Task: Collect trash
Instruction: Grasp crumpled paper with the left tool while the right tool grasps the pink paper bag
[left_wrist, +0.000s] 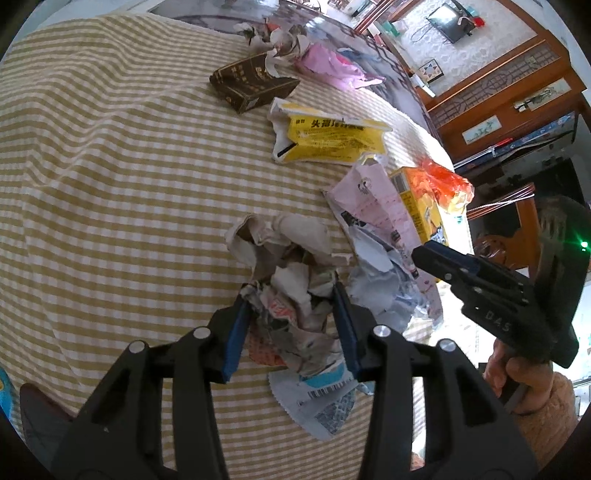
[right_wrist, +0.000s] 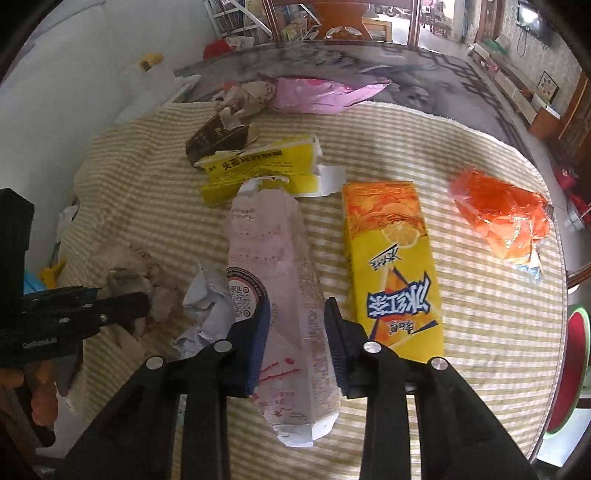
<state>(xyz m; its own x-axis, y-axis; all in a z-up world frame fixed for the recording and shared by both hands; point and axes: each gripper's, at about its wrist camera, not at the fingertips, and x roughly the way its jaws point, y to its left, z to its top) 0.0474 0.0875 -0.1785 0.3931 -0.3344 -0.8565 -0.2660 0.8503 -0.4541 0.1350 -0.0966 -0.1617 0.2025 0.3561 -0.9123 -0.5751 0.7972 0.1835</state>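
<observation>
My left gripper (left_wrist: 291, 295) has its jaws around a crumpled paper wad (left_wrist: 291, 280) on the striped cloth and appears shut on it; a blue-white wrapper (left_wrist: 321, 402) lies beneath. My right gripper (right_wrist: 297, 306) is open, its fingers on either side of a flattened pink-white carton (right_wrist: 273, 280). A yellow drink carton (right_wrist: 391, 266) lies to its right, a crumpled orange bag (right_wrist: 502, 218) farther right. The right gripper shows in the left wrist view (left_wrist: 428, 254), the left gripper in the right wrist view (right_wrist: 144, 299).
A yellow torn box (left_wrist: 328, 136), a brown box (left_wrist: 251, 85) and pink plastic (left_wrist: 328, 62) lie farther back. Crumpled white-blue paper (right_wrist: 207, 302) sits between the grippers. The round table's edge (right_wrist: 554, 295) curves at right; furniture stands beyond.
</observation>
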